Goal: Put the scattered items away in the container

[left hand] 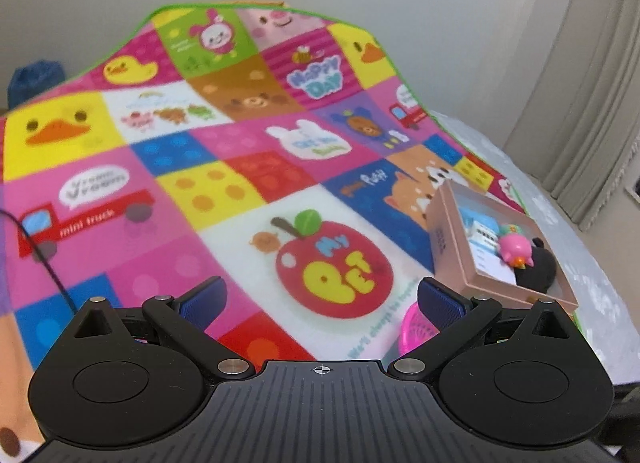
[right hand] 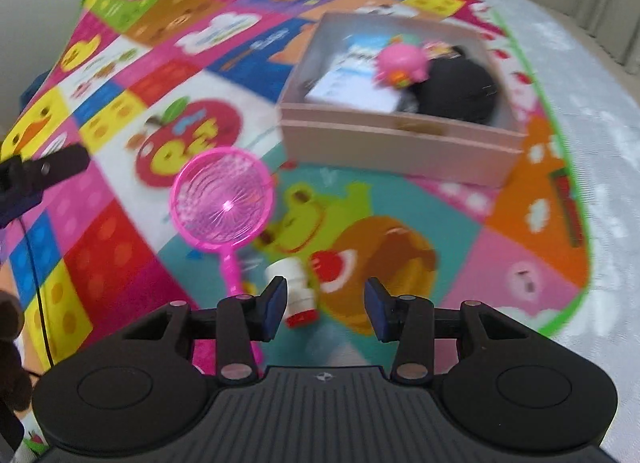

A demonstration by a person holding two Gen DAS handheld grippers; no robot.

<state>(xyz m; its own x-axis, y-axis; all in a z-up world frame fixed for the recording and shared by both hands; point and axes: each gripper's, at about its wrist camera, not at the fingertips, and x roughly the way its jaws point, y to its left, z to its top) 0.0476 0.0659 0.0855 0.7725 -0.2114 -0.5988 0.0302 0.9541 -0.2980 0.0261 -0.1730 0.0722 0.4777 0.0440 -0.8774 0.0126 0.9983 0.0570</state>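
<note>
Right hand-held gripper partly open, empty, angled down so small white bottle on mat sits by its left pad. Pink net at 10 o'clock. Box at 12, already holding toys. Left hand-held gripper wide open, empty.

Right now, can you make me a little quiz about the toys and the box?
1. True or false: the pink net is inside the box.
2. What lies nearest the right gripper? A) white bottle B) pink pig toy C) blue bag
3. Fill in: the left gripper has its jaws ____.

Key: 1 false, it lies on the mat. 2 A. 3 open.
</note>
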